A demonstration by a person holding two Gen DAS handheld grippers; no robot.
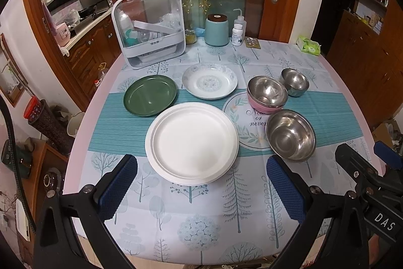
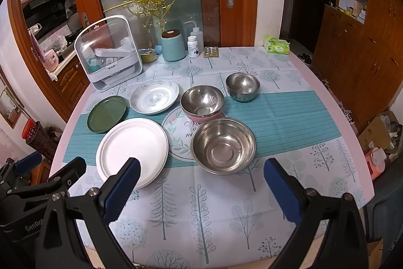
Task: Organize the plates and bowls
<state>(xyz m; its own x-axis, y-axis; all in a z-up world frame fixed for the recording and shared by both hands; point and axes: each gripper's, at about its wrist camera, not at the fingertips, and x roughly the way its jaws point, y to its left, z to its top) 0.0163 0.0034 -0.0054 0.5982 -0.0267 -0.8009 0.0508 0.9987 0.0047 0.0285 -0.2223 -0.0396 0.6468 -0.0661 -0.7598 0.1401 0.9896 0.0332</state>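
Desk [image 1: 289, 193] carries everything, all of it ahead of both claws. White plate stack [image 1: 192, 143] lies just ahead of the left claw [image 1: 201, 190], centred between its fingers. Big steel bowl [image 2: 223, 145] sits just ahead of the right claw [image 2: 201, 190], slightly left of its centre line. Green plate [image 1: 150, 95] is further ahead-left of the left claw; patterned plate [image 1: 209, 81] is beyond the white stack. Pink-sided steel bowl [image 2: 202, 102] lies past the big bowl; small steel bowl [image 2: 242, 87] is furthest, ahead-right.

Risks, my judgement: smooth steel rims could slip from the pads; thin plate edges lie flat on the cloth, so a low pinch may snag the fabric and drag neighbours; plates are close together and could clink.

Both claws are spread wide with nothing between the fingers, held low at the near desk edge, side by side and level, pointing forward.
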